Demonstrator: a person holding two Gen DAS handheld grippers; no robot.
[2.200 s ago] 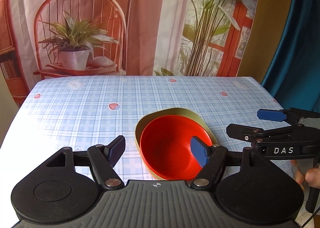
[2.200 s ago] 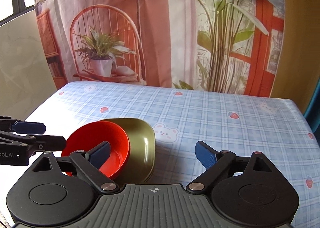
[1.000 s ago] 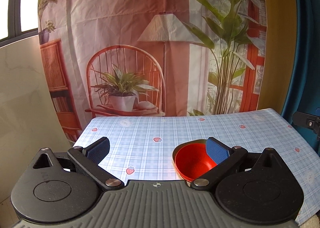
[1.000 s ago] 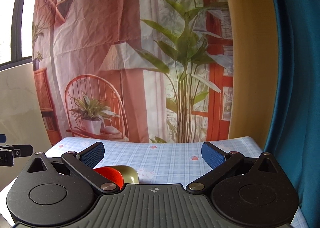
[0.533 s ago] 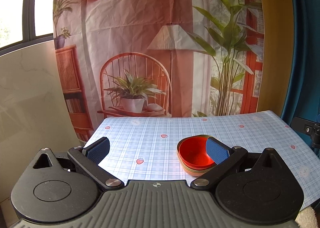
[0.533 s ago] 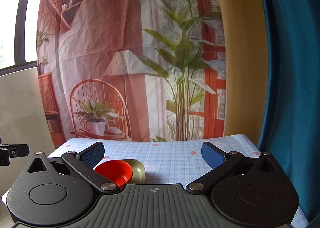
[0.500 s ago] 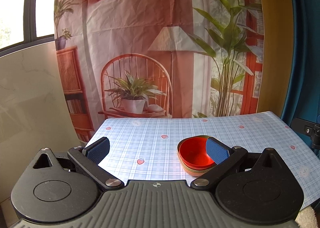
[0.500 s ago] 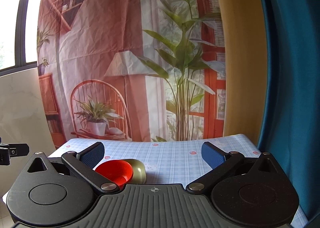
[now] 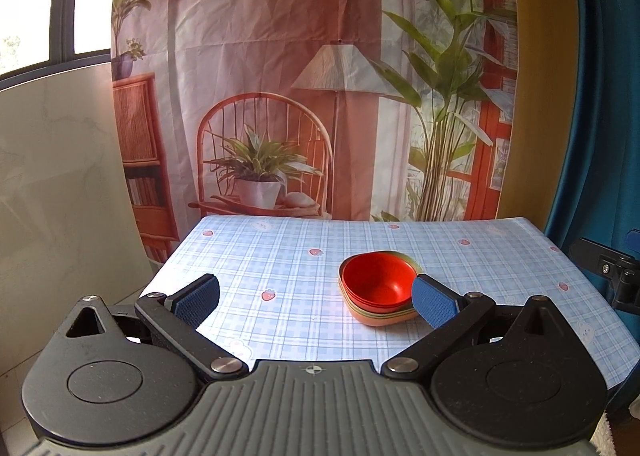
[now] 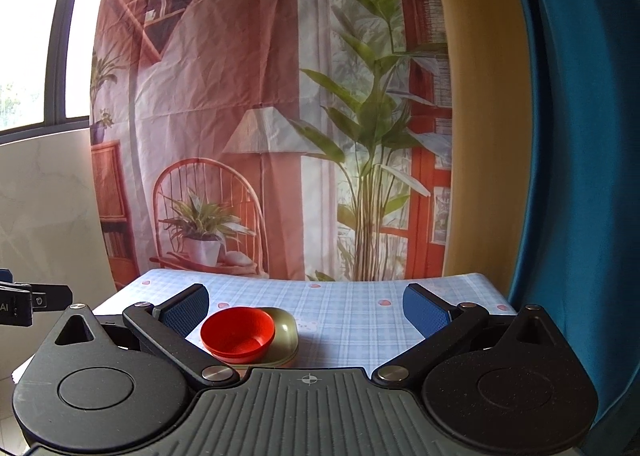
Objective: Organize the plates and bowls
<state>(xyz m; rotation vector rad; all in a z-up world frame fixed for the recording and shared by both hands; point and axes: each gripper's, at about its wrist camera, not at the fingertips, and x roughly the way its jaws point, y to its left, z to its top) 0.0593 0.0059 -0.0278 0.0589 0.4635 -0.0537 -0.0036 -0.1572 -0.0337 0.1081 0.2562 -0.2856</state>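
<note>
Both tongs have drawn back, leaving the stacked bowls point(image 9: 378, 292) well ahead.

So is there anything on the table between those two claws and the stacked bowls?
Nothing visible. Only bare checked tablecloth lies between the open left gripper, the open right gripper and the bowl stack.

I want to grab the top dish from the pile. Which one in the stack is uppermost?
The red bowl is uppermost. It nests inside the others, with its whole inside showing; of the olive plate and the orange dishes below, only rims and edges show.
</note>
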